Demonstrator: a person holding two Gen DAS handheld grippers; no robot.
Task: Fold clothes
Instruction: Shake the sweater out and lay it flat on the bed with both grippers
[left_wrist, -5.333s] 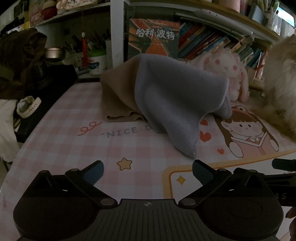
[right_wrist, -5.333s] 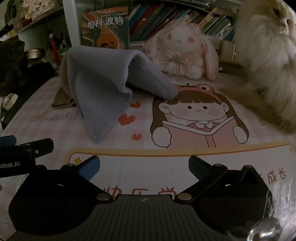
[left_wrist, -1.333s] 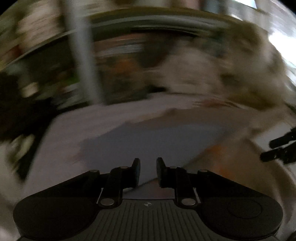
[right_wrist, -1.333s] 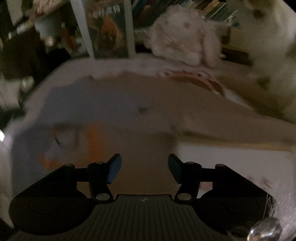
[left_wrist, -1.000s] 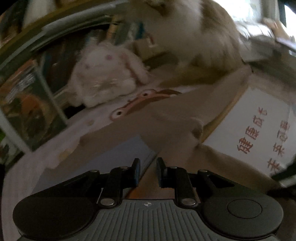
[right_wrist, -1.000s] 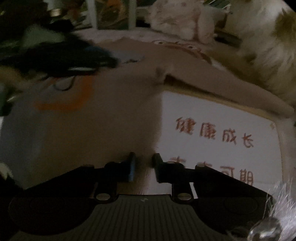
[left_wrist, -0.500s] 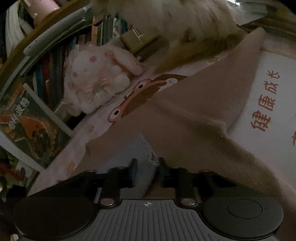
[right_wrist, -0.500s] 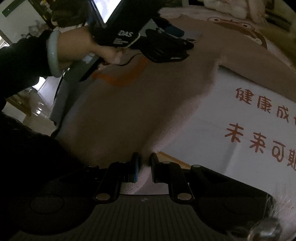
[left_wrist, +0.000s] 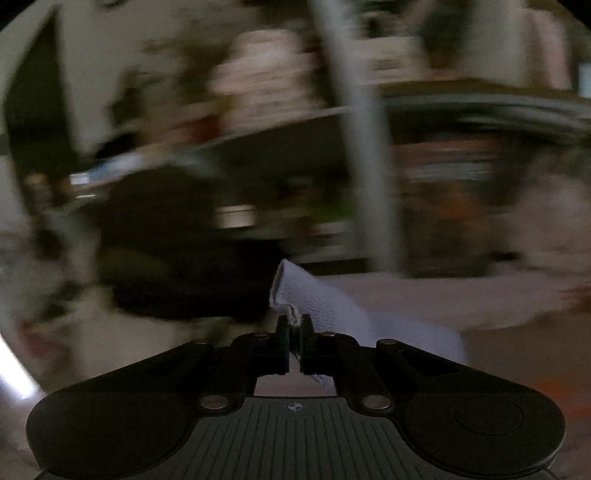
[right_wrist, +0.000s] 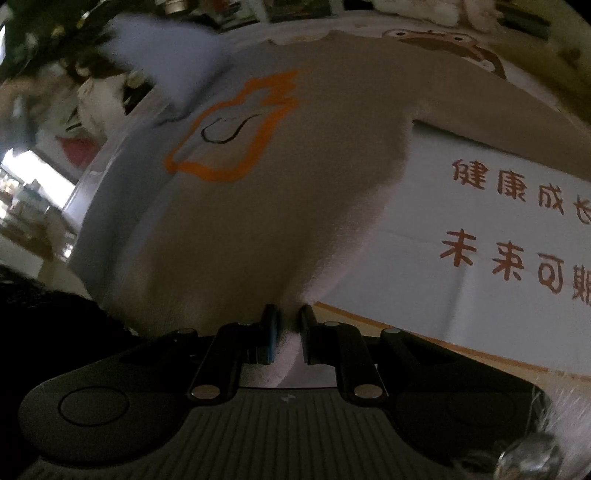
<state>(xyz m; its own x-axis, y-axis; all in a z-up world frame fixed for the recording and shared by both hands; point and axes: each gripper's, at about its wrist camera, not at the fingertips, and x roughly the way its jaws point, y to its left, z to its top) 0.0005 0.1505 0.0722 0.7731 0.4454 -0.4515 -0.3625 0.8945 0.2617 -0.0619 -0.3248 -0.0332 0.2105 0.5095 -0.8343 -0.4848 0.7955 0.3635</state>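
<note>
Since half a second earlier, the left gripper (left_wrist: 294, 326) had lifted its clamped lavender sleeve cuff (left_wrist: 295, 288) clear, while the right gripper (right_wrist: 286, 326) stayed pinched on the sweater (right_wrist: 280, 177) hem, spread across the printed table mat (right_wrist: 480, 229).

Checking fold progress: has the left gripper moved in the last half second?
Yes. The left gripper, shut on the sweater's blue edge, has swung left, from the plush rabbit toward the blurred shelf post.

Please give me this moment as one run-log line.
task: fold clothes | left gripper: shut on sweater blue edge | right gripper: shut on beige hem | sweater spread on mat
</note>
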